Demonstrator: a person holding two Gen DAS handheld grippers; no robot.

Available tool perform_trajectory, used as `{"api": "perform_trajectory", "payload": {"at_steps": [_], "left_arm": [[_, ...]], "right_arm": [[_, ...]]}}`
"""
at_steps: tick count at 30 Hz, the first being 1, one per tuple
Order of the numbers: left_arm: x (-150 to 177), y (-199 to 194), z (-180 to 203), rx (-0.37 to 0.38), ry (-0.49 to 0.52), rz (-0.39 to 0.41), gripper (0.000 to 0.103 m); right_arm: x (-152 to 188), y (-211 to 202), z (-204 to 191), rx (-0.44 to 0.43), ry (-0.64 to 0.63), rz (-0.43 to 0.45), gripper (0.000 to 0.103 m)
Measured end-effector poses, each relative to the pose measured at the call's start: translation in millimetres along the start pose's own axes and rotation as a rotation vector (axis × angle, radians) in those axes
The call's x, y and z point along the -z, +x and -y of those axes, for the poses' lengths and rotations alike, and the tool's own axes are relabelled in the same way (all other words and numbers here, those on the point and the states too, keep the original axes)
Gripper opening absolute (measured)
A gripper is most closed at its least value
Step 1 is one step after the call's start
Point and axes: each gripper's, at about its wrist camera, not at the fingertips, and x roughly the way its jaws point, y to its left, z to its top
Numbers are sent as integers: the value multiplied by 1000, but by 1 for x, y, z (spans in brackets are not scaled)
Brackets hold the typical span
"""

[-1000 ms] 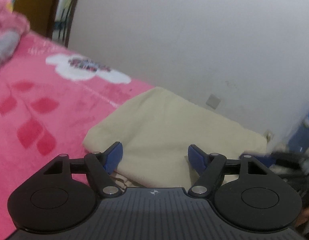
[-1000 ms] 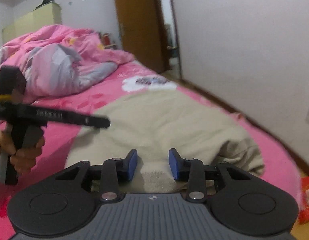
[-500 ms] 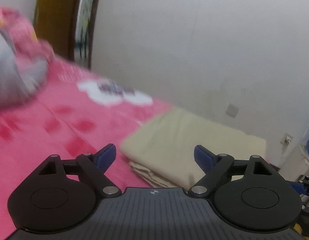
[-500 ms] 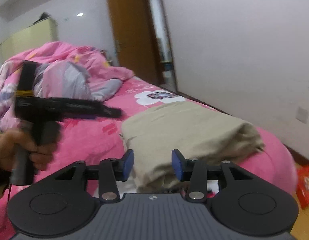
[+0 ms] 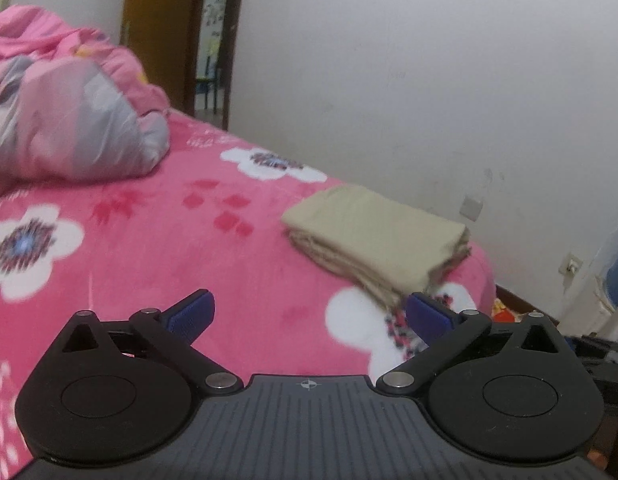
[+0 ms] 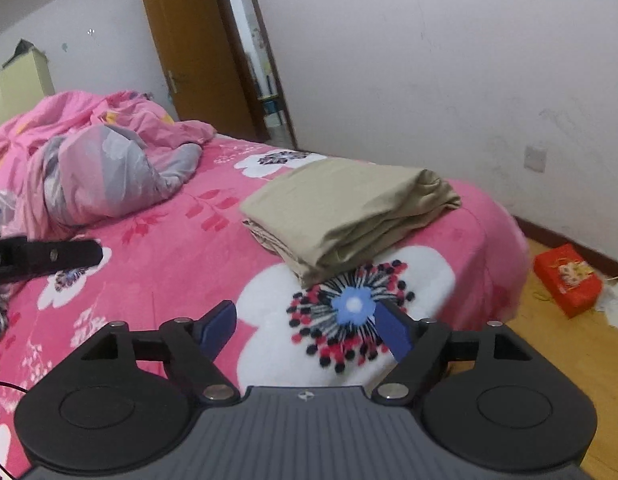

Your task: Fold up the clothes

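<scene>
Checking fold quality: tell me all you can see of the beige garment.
The beige garment is a plain, soft-looking cloth folded into a flat, roughly rectangular stack. Its layered edges show along the near side; the far right corner is bunched and looser. It lies on the pink flowered blanket near the bed's foot corner, its near corner overlapping a white flower print. Only the blanket touches it: both grippers are clear of it.
</scene>
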Motion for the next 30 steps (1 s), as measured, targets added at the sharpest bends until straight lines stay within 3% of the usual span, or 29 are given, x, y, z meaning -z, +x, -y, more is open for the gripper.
{"api": "perform_trajectory", "payload": {"at_steps": [2,6,13,20,30], "left_arm": [[10,-9,2,-14,8,-11,103],[26,-30,4,-25,2,3,103],[36,-42,4,-70,-39,-5,103],[39,-49,11,-104,-14,8,103],[41,-54,13,-128,-31,-6,103]], "right_arm": [[4,-10,-10,27,-15,-4,94],[11,-26,-28,77,-63,29,102],[14,-42,-51,205,-103,84,103],[7,-46,-46,233,-30,65,103],[8,-48,-54,254,-69,60,103]]}}
